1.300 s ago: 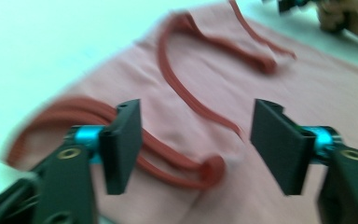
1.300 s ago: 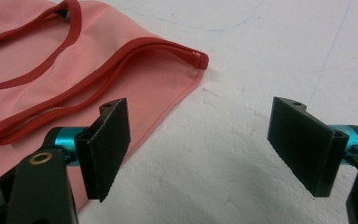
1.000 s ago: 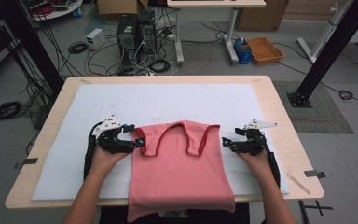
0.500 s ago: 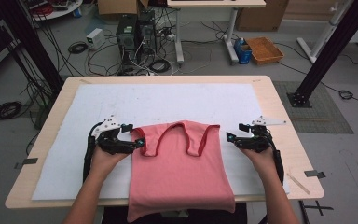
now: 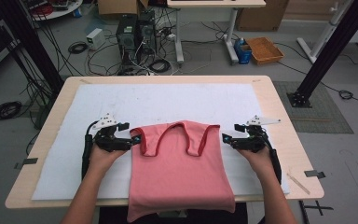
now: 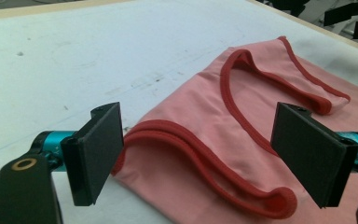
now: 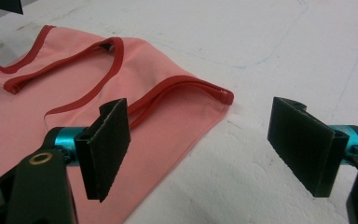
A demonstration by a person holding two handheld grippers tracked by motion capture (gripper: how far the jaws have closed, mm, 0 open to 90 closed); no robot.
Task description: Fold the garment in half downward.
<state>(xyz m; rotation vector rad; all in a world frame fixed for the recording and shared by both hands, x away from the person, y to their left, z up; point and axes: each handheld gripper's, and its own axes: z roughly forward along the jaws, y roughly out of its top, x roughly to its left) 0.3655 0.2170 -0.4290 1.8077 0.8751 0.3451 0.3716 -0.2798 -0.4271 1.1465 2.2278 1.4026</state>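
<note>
Pink tank top (image 5: 179, 163) lies flat between both grippers' wide-open, empty fingers (image 6: 95, 149).

We lose the pink tank top's (image 5: 179, 172) hem over the table's (image 5: 279, 116) near edge, both forearms cut at the bottom, floor clutter behind too small to name.

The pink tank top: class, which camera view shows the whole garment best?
The high view: the pink tank top lies flat on the white mat, both straps and the hem visible. The left gripper view shows one strap end between open fingers; the right gripper view shows the other corner.
</note>
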